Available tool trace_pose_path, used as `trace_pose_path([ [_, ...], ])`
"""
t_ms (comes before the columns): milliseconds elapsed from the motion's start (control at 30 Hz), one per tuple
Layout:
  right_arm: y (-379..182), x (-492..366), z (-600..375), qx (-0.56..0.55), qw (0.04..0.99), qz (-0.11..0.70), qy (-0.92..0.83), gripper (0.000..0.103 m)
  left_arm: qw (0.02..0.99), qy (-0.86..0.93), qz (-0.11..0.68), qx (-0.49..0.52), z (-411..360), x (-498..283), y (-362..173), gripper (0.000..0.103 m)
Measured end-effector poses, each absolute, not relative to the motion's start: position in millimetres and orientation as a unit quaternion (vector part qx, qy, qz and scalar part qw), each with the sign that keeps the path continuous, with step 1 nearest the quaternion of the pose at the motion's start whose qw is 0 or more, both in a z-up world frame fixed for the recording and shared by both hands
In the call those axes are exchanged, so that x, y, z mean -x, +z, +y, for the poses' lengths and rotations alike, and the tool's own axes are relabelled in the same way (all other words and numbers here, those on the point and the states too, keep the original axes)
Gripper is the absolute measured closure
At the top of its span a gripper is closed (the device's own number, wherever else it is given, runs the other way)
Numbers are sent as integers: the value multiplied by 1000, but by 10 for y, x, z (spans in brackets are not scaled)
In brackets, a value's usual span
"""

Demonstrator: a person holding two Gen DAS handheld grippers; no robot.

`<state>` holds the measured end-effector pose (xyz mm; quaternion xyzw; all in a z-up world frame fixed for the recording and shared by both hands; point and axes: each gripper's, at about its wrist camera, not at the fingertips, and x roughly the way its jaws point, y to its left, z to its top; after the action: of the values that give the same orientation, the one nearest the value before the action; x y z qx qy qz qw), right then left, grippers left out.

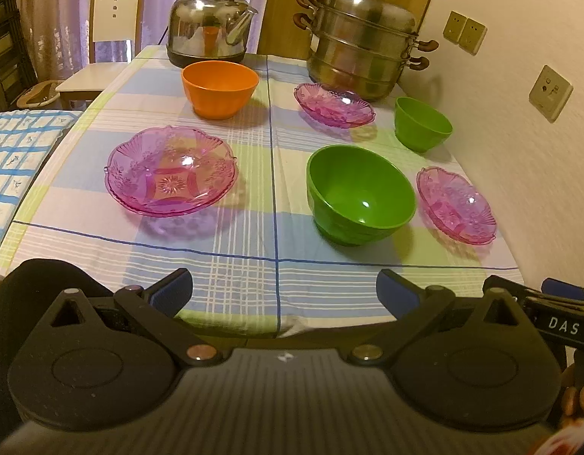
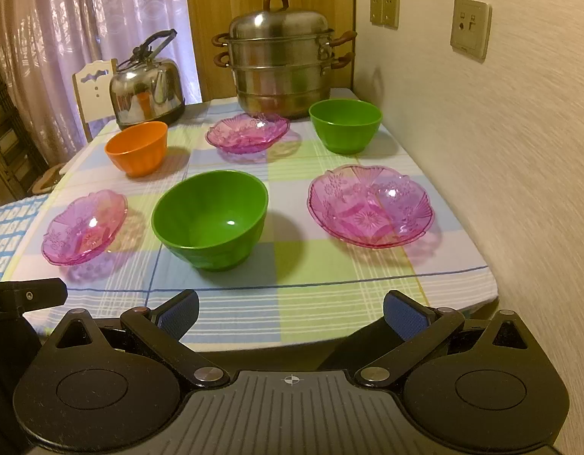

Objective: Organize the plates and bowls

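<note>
Table stock, unsorted: three pink glass plates, three plastic bowls, none stacked.

Your left gripper [image 1: 283, 288] and right gripper [image 2: 291, 309] hang at the near table edge, jaws spread wide, holding nothing. The large green bowl [image 2: 210, 220] stands near centre, between the left pink plate [image 2: 83, 227] and the right pink plate [image 2: 369, 204]; the orange bowl [image 2: 137, 152], far pink plate [image 2: 247, 131] and small green bowl [image 2: 345, 124] sit behind. Likely risks: the scalloped glass rims may slip from your pads, and the tablecloth [image 2: 330, 303] may drag if you slide a dish.

Pink plates [image 1: 170, 170]; green bowls [image 1: 362, 199]; orange bowl [image 1: 219, 89]; checked tablecloth [image 1: 254, 250]
</note>
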<state>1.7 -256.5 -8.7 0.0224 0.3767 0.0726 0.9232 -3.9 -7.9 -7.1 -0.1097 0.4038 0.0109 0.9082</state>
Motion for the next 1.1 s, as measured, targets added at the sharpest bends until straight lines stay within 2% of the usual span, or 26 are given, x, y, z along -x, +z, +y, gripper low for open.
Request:
trace_pose_path([
  [1100,-76,-32,-2536,-23,923,377,75,0,906,6,411,97,-153,1,-85,1],
])
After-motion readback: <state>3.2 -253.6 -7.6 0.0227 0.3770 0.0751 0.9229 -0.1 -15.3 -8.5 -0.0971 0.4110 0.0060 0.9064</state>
